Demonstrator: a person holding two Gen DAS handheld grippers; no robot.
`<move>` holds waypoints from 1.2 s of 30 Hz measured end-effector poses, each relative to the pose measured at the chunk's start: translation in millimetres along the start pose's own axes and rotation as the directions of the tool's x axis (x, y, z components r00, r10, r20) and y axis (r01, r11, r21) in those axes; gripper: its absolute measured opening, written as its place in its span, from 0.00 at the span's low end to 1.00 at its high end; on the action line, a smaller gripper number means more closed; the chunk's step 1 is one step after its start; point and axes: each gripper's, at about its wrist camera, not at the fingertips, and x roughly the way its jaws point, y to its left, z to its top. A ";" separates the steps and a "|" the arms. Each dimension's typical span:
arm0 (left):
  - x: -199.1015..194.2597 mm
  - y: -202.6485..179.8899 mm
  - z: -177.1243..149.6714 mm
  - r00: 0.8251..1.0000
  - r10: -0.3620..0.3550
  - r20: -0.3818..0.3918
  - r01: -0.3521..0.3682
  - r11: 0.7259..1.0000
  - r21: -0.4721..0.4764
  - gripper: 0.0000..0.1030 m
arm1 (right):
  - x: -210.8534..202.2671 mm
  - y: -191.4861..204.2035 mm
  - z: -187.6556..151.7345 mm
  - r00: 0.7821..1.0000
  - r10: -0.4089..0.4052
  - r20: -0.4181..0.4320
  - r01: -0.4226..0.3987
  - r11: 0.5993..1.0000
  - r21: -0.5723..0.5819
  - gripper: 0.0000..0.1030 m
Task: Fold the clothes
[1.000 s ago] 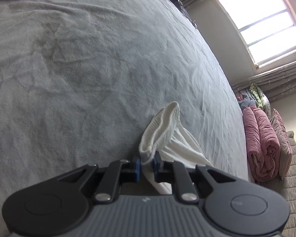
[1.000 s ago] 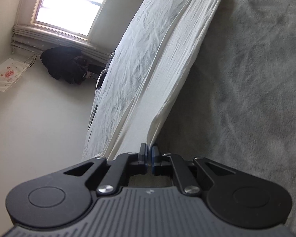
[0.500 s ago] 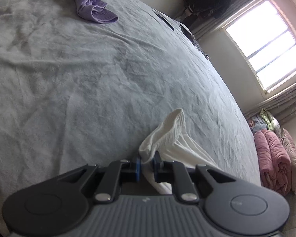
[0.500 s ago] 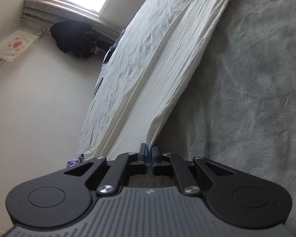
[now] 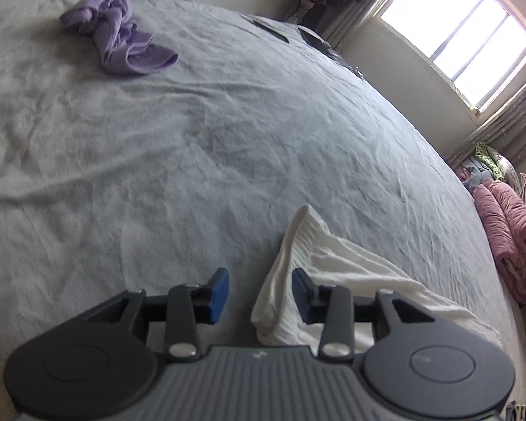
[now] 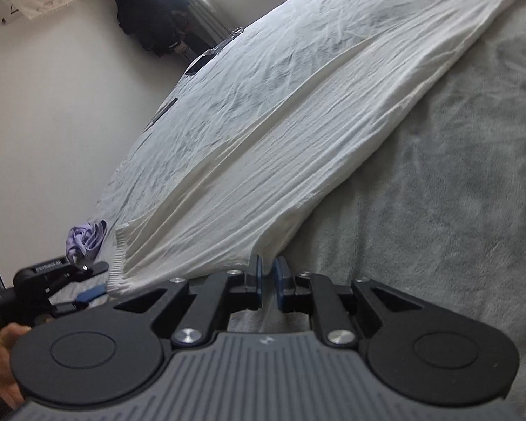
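Both grippers are opening: the left gripper (image 5: 259, 293) has its fingers spread around a bunched corner of the white garment (image 6: 298, 147), the right gripper (image 6: 267, 273) barely parted at its hem. The garment lies flat on the bed (image 5: 193, 147). It looks thin, limp, light; grip corners.

left hand-held gripper (image 5: 259, 291) tilted down over the bed (image 5: 157, 161), jaws opening, pads apart. right hand-held gripper (image 6: 267, 279) angled down at the bed too, jaws opening, narrow gap. a hand (image 6: 3, 365) grips the left unit.
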 end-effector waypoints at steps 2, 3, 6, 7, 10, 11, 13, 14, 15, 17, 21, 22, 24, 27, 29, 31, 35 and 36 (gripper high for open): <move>7.8 -10.5 14.8 1.000 -0.012 -0.009 0.013 0.999 0.036 0.42 | -8.4 -3.6 -3.2 1.000 -0.030 0.003 0.030 0.999 -0.034 0.15; 14.1 -17.7 21.9 1.000 -0.021 -0.009 0.022 0.997 0.069 0.45 | -11.3 -4.9 -3.5 0.999 -0.044 0.006 0.044 0.998 -0.046 0.15; 41.1 -39.0 34.8 0.999 -0.024 -0.035 0.030 0.981 0.193 0.52 | -16.2 -6.9 1.1 0.996 -0.083 0.029 0.085 0.994 -0.068 0.15; 50.2 -43.1 36.6 0.998 -0.020 -0.053 0.031 0.976 0.217 0.52 | -19.5 -7.5 3.4 0.994 -0.097 0.045 0.100 0.992 -0.077 0.15; 68.4 -48.6 36.2 0.997 -0.018 -0.071 0.036 0.967 0.250 0.52 | -24.8 -9.0 15.1 0.988 -0.129 0.088 0.137 0.986 -0.098 0.15; 72.4 -50.6 35.8 0.997 -0.022 -0.069 0.040 0.963 0.265 0.50 | -25.1 -9.8 19.4 0.986 -0.134 0.097 0.144 0.984 -0.104 0.15; 78.3 -54.2 33.3 0.997 -0.018 -0.072 0.039 0.952 0.305 0.49 | -23.2 -9.8 28.2 0.984 -0.140 0.110 0.153 0.981 -0.122 0.15; 81.1 -55.9 31.8 0.997 -0.013 -0.074 0.037 0.945 0.325 0.41 | -20.4 -7.8 32.2 0.983 -0.142 0.113 0.158 0.977 -0.141 0.15; 83.2 -57.2 30.2 0.997 -0.002 -0.076 0.028 0.939 0.342 0.35 | -16.6 -4.4 36.2 0.983 -0.143 0.116 0.161 0.973 -0.166 0.15; 82.1 -58.1 29.1 0.998 0.007 -0.067 0.018 0.931 0.365 0.30 | -5.6 6.5 45.9 0.984 -0.136 0.118 0.161 0.960 -0.228 0.15; 79.4 -53.2 31.5 0.998 0.004 -0.058 0.017 0.934 0.356 0.24 | 27.8 37.8 64.6 0.992 -0.097 0.082 0.121 0.921 -0.371 0.15; 78.6 -51.5 32.4 0.999 -0.001 -0.055 0.019 0.938 0.345 0.24 | 40.3 48.6 67.4 0.994 -0.092 0.066 0.111 0.901 -0.420 0.15; 76.5 -48.4 34.0 0.999 -0.011 -0.045 0.025 0.947 0.320 0.23 | 65.3 69.3 68.8 0.995 -0.085 0.042 0.095 0.851 -0.517 0.15; 73.3 -46.4 35.0 0.999 -0.025 -0.023 0.031 0.951 0.309 0.22 | 98.0 91.2 68.6 0.997 -0.074 0.000 0.059 0.790 -0.610 0.15; 70.3 -44.0 36.0 0.999 -0.035 -0.001 0.034 0.956 0.292 0.22 | 116.0 101.0 67.0 0.997 -0.074 -0.022 0.042 0.761 -0.647 0.15; 68.3 -43.1 36.7 0.999 -0.050 0.011 0.045 0.958 0.285 0.22 | 127.7 103.7 64.0 0.996 -0.086 -0.035 0.040 0.738 -0.674 0.15; 67.8 -44.3 34.3 0.999 -0.049 0.018 0.041 0.952 0.302 0.22 | 148.9 106.6 58.7 0.991 -0.120 -0.054 0.044 0.687 -0.725 0.15; 69.3 -43.9 33.7 0.999 -0.039 0.013 0.033 0.953 0.303 0.22 | 150.5 106.3 59.7 0.992 -0.118 -0.053 0.042 0.683 -0.729 0.15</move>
